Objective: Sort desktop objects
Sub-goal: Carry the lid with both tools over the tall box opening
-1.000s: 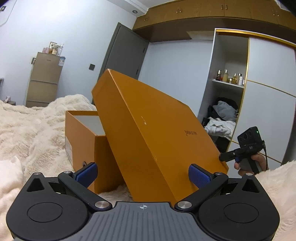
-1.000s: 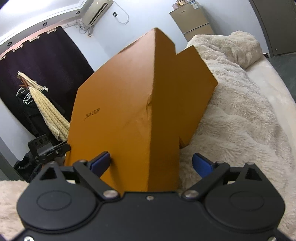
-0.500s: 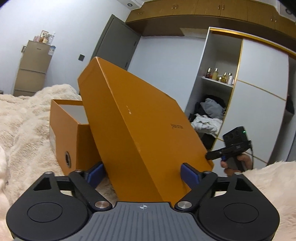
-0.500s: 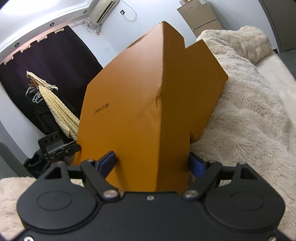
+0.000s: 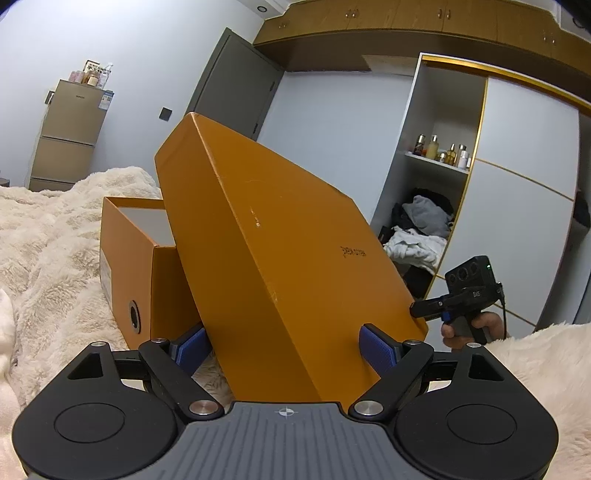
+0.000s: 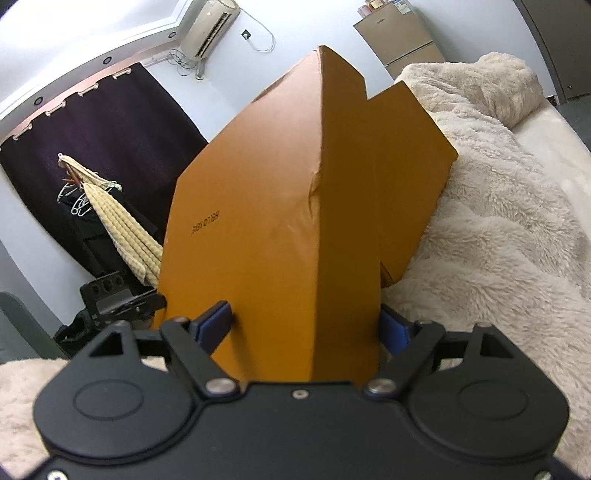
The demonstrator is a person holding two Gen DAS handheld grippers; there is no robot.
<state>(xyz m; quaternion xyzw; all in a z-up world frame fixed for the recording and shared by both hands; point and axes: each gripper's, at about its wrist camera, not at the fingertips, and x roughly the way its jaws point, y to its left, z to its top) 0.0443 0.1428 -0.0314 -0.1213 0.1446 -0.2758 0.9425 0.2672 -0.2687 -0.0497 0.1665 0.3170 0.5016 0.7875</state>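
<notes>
Gripping one lid (image 5: 280, 254) (tilted), two tools (image 5: 284, 350) (image 6: 306, 325)

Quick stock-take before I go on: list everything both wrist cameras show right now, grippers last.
box lid: 1, orange, tilted, leaning over the box, between both grippers' fingers
box: 1, orange, open, on the blanket
blanket: 1, cream, fluffy, under the box
cabinet: 1, tan, far wall, items on top
wardrobe: 1, white, bottles and clothes inside
curtain: 1, dark
air conditioner: 1, white, high on the wall
left gripper: black, blue pads, around the lid's end
right gripper: black, blue pads, around the lid's other end
</notes>
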